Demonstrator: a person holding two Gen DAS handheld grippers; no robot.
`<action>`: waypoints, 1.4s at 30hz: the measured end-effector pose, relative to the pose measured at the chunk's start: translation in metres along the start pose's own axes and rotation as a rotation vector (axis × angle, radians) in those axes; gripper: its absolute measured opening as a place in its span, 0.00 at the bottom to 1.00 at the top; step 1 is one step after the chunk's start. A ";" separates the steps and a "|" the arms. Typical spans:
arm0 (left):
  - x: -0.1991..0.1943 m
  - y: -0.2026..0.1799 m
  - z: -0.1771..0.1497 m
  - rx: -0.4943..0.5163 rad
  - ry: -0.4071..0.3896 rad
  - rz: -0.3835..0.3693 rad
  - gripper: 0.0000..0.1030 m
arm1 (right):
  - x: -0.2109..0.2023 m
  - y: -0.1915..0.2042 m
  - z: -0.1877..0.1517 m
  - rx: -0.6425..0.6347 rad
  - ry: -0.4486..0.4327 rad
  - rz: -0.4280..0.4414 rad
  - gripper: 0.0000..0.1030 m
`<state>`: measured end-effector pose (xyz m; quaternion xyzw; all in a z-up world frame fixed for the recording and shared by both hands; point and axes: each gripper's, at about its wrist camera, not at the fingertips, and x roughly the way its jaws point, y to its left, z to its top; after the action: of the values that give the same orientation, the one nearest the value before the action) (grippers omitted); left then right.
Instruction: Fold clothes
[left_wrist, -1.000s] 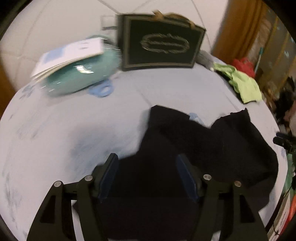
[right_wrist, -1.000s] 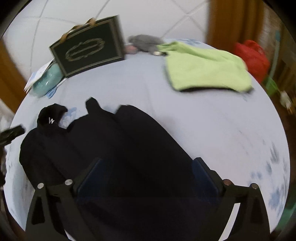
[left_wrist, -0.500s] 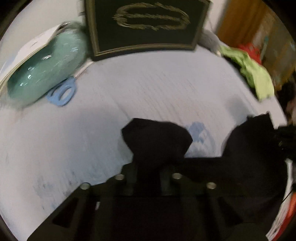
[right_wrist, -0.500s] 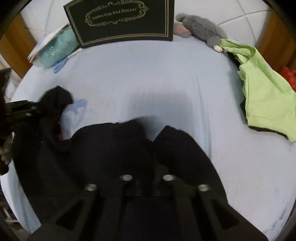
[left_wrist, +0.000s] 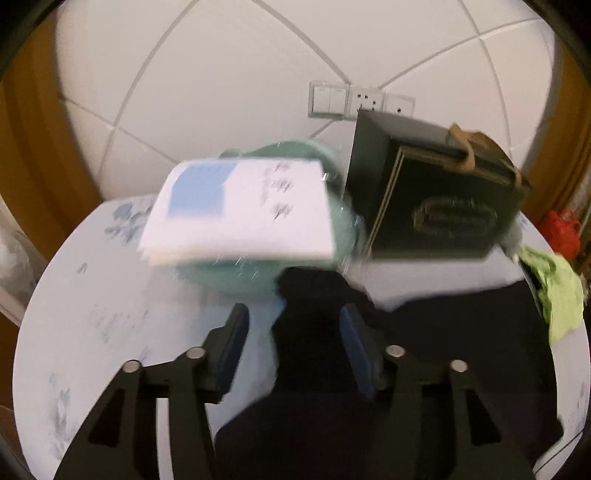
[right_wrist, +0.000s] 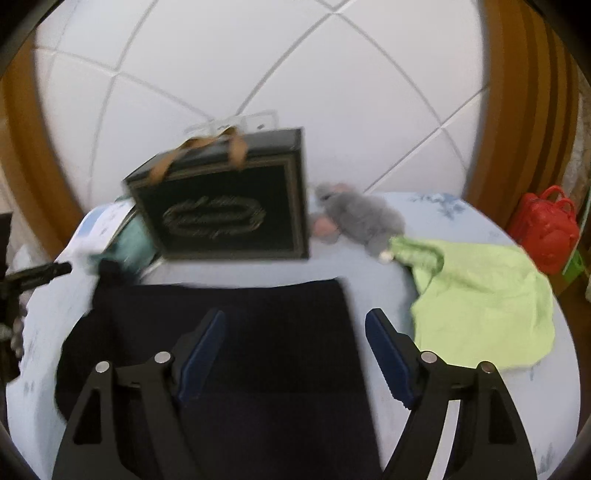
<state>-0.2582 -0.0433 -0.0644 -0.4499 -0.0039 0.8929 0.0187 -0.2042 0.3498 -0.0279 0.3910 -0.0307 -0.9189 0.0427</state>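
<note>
- My left tool (left_wrist: 293, 332) has its two blue-padded fingers (left_wrist: 231, 343) standing apart and spreading wider; a corner of the black fabric garment (left_wrist: 443, 350) runs up between them, but the pads do not press on it.
- My right tool (right_wrist: 295, 354) is spread wider than the left and its jaws are also opening; the same black fabric garment (right_wrist: 258, 332) lies flat below and between its blue pads (right_wrist: 388, 354), and nothing is gripped.
- The garment is spread on the pale blue sheet with faint flower print (right_wrist: 461, 406) that covers the bed, its far edge lying straight across in the right wrist view.
- Just beyond that far edge stands a black box-shaped gift bag with gold trim and tan ribbon handles (right_wrist: 229, 214), upright against the white tiled wall (right_wrist: 258, 55).
- From the left wrist, a white booklet with a blue square on its cover (left_wrist: 240, 214) rests on a round teal cushion (left_wrist: 240, 277), left of the bag; the garment's corner reaches close to the cushion.
- A grey plush toy (right_wrist: 362, 218) lies right of the bag, touching a lime-green cloth garment (right_wrist: 480, 302) that sits crumpled just beside the black one.
- A red handbag (right_wrist: 546, 229) sits past the bed's right edge.
- Both views are motion-blurred, so finer detail escapes me.
</note>
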 end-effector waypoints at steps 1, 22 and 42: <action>-0.005 0.004 -0.017 0.010 0.015 -0.003 0.55 | -0.005 0.002 -0.016 -0.003 0.020 0.002 0.75; -0.037 -0.041 -0.247 0.094 0.199 -0.114 0.55 | -0.078 0.030 -0.247 0.091 0.256 0.037 0.76; -0.132 -0.015 -0.239 0.013 -0.078 -0.008 0.05 | -0.129 0.059 -0.228 -0.080 0.025 -0.010 0.04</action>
<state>0.0128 -0.0355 -0.1002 -0.4144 -0.0005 0.9097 0.0250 0.0528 0.2986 -0.0877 0.4007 0.0087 -0.9146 0.0541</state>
